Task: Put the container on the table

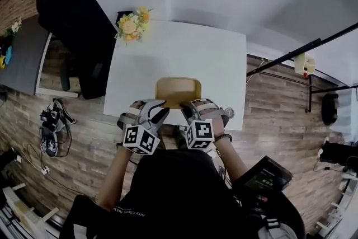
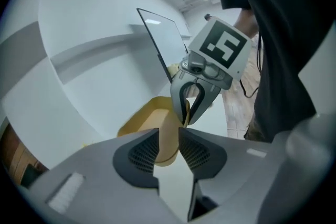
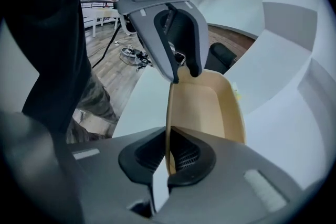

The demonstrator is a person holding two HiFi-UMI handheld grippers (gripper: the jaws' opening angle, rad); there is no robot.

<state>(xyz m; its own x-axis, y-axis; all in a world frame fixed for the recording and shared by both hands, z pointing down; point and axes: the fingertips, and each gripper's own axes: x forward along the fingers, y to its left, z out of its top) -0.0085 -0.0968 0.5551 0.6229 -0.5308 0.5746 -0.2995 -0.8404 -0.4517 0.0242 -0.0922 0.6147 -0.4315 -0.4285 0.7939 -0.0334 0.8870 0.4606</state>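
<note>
Container [image 1: 178,89]: tan, shallow, open-topped, with rounded corners. In the head view it lies over the white table [image 1: 168,47], close to the near edge and about midway along it. No view shows for certain whether its base is flat on the surface. Both claws meet it at the near rim, the left gripper [image 1: 158,108] at the near-left corner and the right gripper [image 1: 190,109] at the near-right. Left gripper view: the jaws stand well apart, and the container's corner wall runs up through the gap. The pads [image 2: 140,152] do not press on the wall, so this claw has hold of nothing. Right gripper view: the jaws are nearly together and pinch the thin side wall edge-on, with a pad [image 3: 184,153] on each face. This claw has a firm hold of the container. The head view shows only the two marker cubes and the backs of the jaws, so the grip cannot be read there. It alone gives the layout: a bunch of yellow flowers [image 1: 134,24] at the table's far-left corner, well apart from the container, and plank floor [image 1: 279,103] around the table. The right gripper view alone shows the container's bare inside. Each gripper view shows the opposite claw at the far end of the same rim. The right gripper view shows the left claw's tips astride that wall.
</note>
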